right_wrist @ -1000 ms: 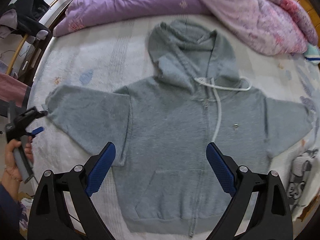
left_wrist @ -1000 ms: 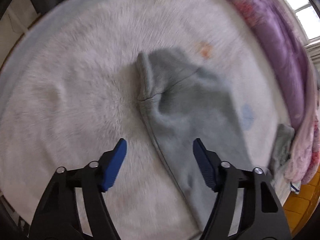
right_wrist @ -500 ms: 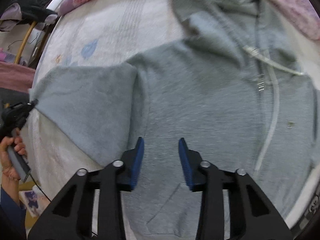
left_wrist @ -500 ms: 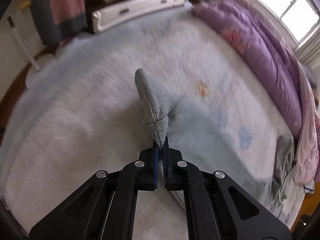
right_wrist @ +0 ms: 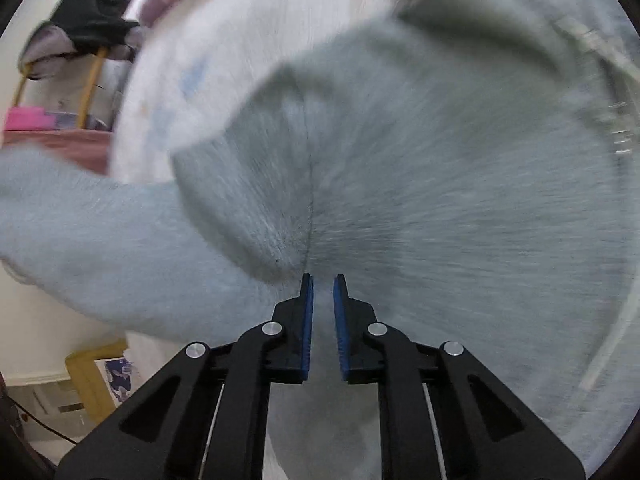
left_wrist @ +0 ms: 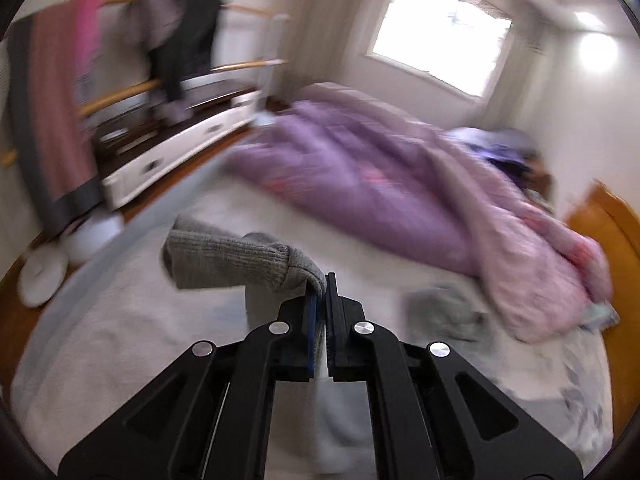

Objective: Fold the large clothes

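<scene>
The hoodie sleeve cuff (left_wrist: 228, 258) is ribbed grey knit, the body (right_wrist: 440, 208) soft matt fleece (bedspread (left_wrist: 120, 344) fluffy), quilt (left_wrist: 372, 184) faintly sheened.

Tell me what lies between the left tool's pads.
In the left wrist view, the left tool is shut on the ribbed sleeve cuff of the grey hoodie; only that cuff's fabric sits between its pads.

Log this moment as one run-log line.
left gripper: shut on sleeve cuff, lifted | right gripper: closing over hoodie near sleeve seam | fold: unfinished
</scene>
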A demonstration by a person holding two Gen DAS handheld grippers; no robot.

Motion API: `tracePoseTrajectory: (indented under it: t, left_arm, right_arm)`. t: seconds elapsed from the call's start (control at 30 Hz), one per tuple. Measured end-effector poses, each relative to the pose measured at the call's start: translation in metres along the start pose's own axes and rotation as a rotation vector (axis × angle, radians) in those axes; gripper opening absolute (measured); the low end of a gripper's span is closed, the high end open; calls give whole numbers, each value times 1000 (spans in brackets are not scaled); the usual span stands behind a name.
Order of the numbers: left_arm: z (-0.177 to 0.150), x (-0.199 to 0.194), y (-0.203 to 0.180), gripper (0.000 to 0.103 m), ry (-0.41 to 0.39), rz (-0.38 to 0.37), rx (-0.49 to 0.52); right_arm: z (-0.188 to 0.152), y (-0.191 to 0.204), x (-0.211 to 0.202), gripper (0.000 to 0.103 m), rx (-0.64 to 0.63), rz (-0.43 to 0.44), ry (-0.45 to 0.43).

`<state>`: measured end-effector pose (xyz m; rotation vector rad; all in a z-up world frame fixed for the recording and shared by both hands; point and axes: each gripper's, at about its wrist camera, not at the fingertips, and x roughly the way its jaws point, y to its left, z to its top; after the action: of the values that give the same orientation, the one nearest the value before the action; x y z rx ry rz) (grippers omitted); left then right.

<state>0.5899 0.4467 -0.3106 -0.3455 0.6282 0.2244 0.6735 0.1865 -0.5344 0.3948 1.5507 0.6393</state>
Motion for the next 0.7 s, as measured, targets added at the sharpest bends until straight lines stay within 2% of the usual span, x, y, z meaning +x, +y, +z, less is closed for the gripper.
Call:
tracePoseTrajectory:
  t: [0.07, 0.13, 0.23, 0.27, 0.33, 0.37, 0.4, 0.5, 0.53, 0.57, 0.63, 0.7]
  left_arm:
    - [-12, 4, -55, 3, 5, -60, 65]
    - [-33, 19, -115, 3, 46, -142, 88]
    - [-83, 34, -208, 3, 99, -217, 186]
    - [-104, 45, -236, 3, 140, -254, 196]
    - [-145, 69, -273, 3, 216, -276, 222]
    - [-176, 87, -296, 3, 299, -290, 236]
    - [-195, 99, -306, 3, 344, -285, 249]
    - [-272, 147, -337, 4, 564, -237, 315]
    - [-291, 163, -342, 4, 655, -222, 326]
    - [-302, 167, -340, 4, 696, -217, 333]
    - [-318, 162, -339, 4, 701, -200, 338]
    - [-315, 155, -337, 13, 690, -224, 310]
  right_arm:
    - [-4, -23, -45, 10, -5, -23, -69]
    - [-10, -54, -97, 10, 1, -72, -148]
    - [-21, -113, -179, 13, 26, -183, -269]
    - [-26, -137, -209, 13, 40, -228, -309]
    - [-35, -179, -254, 13, 72, -300, -360]
    - [-40, -200, -273, 13, 100, -330, -377]
    - [-46, -219, -286, 13, 123, -347, -384]
    - [-58, -287, -322, 13, 231, -417, -397]
    - [-62, -303, -326, 14, 274, -435, -391]
    - [-67, -322, -334, 15, 328, -439, -397]
    - [-75, -358, -345, 22, 416, -454, -392]
    - [-82, -385, -358, 31, 478, -485, -396]
